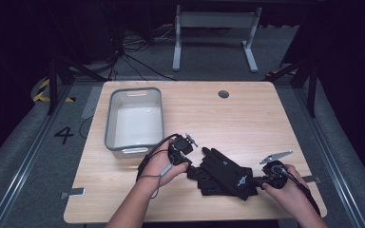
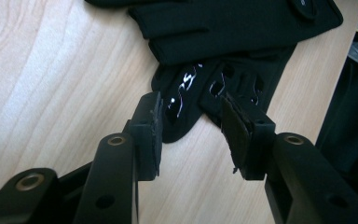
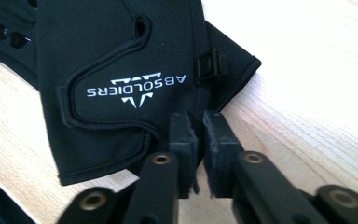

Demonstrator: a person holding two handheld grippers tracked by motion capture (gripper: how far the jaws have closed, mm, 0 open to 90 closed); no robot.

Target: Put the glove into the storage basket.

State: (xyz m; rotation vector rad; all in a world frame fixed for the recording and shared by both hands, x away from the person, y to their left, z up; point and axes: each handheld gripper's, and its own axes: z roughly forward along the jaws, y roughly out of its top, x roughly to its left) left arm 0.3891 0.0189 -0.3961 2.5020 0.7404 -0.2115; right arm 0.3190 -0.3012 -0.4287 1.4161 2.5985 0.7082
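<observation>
2 black gloves (image 1: 225, 173) lie stacked near the front edge of the bench (image 1: 247, 118), right of its centre, one partly covering the other. The upper glove (image 3: 116, 70) carries a white logo on its cuff; the lower glove (image 2: 205, 91) shows perforated fingertips with glossy print.

The right gripper (image 3: 199, 126) sits at the cuff end, toward the front right corner. Its fingers (image 3: 182, 135) are clenched on the cuff hem, with only a thin gap between the pads (a fold of fabric appears to sit in it).

The left gripper (image 2: 191, 123) sits at the fingertip end. Its fingers (image 2: 150, 126) are released and spread, straddling the tip of the lower glove without pressing on it.

A grey tub (image 1: 135, 118) stands at the left side of the bench, toward the rear, and holds nothing.

Status, as a judgement: the work is at an early stage. 1 grip is set at the cuff; the second grip is not yet made. Neither glove is lifted, and both rest flat on the bench. Remaining steps are likely closing the left fingers on the fabric, separating or raising the gloves, and possibly moving them to the tub (destination not confirmed).
</observation>
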